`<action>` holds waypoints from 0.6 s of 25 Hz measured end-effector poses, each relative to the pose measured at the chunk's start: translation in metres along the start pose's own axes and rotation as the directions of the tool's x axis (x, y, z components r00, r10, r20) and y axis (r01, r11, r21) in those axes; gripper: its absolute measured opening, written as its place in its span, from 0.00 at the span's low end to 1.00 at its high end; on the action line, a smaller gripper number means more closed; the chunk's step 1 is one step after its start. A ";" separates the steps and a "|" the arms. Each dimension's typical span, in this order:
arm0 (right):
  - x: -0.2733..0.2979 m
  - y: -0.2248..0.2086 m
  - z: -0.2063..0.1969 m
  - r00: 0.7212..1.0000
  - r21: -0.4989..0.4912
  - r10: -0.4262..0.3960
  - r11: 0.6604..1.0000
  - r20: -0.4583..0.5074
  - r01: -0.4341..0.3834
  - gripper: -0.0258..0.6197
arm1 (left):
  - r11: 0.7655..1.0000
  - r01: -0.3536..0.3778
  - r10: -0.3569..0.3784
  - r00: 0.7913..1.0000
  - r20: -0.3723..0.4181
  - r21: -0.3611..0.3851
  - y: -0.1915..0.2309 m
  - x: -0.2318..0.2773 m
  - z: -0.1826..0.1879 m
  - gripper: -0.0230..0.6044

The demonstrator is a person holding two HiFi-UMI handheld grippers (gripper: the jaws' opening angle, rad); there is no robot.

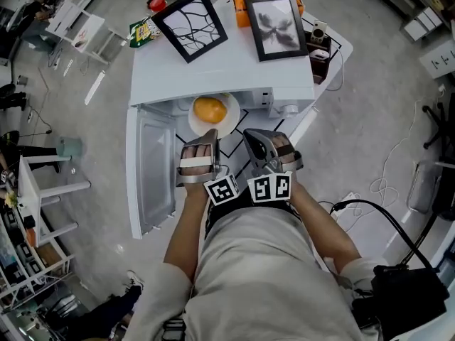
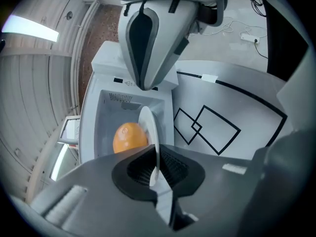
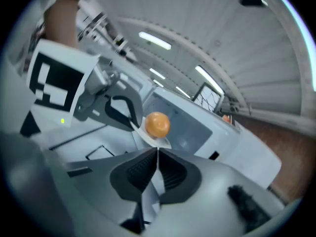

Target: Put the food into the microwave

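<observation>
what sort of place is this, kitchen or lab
Likely a lab or workshop, not a kitchen: the microwave sits on a white table marked with black lines, and cables trail over the bare floor.

Steep overhead, two close-ups toward microwave [image 1: 227, 73]

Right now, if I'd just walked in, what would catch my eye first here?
An orange on a white plate, pinched at its rim by the left hand-held gripper, at the open microwave's mouth. Two framed pictures stand on its top.
</observation>
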State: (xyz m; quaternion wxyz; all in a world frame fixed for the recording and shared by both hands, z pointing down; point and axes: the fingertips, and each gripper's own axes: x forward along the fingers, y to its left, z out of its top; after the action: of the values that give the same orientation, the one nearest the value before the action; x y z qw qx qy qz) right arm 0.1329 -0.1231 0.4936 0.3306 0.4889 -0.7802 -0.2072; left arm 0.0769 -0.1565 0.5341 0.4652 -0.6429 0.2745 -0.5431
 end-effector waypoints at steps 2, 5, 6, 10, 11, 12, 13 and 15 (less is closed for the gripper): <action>0.011 0.012 0.003 0.997 -0.257 -0.036 0.966 -0.065 0.019 0.20 | 0.999 -0.015 0.015 1.000 0.002 0.039 0.001 0.003 -0.004 0.07; 0.028 0.030 0.003 0.989 -0.464 -0.049 0.885 -0.136 -0.020 0.26 | 0.998 -0.020 0.019 1.000 0.016 0.057 -0.003 0.004 -0.006 0.07; 0.034 0.035 0.001 0.986 -0.494 -0.048 0.869 -0.161 -0.039 0.27 | 0.998 -0.024 0.023 0.999 0.022 0.059 -0.003 0.004 -0.006 0.07; 0.049 0.044 -0.006 0.976 -0.583 -0.063 0.809 -0.209 -0.073 0.27 | 0.995 -0.032 0.030 0.999 0.021 0.094 0.000 0.000 -0.009 0.07; 0.051 0.046 -0.006 0.977 -0.605 -0.066 0.793 -0.202 -0.071 0.27 | 0.995 -0.030 0.028 0.999 0.025 0.093 0.000 0.000 -0.010 0.07; 0.054 0.046 -0.005 0.979 -0.629 -0.069 0.775 -0.190 -0.067 0.27 | 0.995 -0.030 0.028 0.999 0.033 0.092 -0.001 -0.001 -0.010 0.07; 0.057 0.047 -0.003 0.982 -0.650 -0.070 0.757 -0.175 -0.062 0.27 | 0.995 -0.032 0.028 0.999 0.042 0.094 -0.001 -0.001 -0.009 0.07; 0.061 0.047 0.002 0.987 -0.684 -0.071 0.728 -0.142 -0.046 0.19 | 0.994 -0.035 0.030 0.998 0.051 0.100 -0.002 0.000 -0.007 0.07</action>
State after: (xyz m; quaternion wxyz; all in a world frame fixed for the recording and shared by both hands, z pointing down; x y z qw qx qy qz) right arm 0.0836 -0.1577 0.5420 0.5470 0.3526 -0.6167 -0.4429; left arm 0.0703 -0.1577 0.5362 0.5125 -0.6273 0.2455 -0.5325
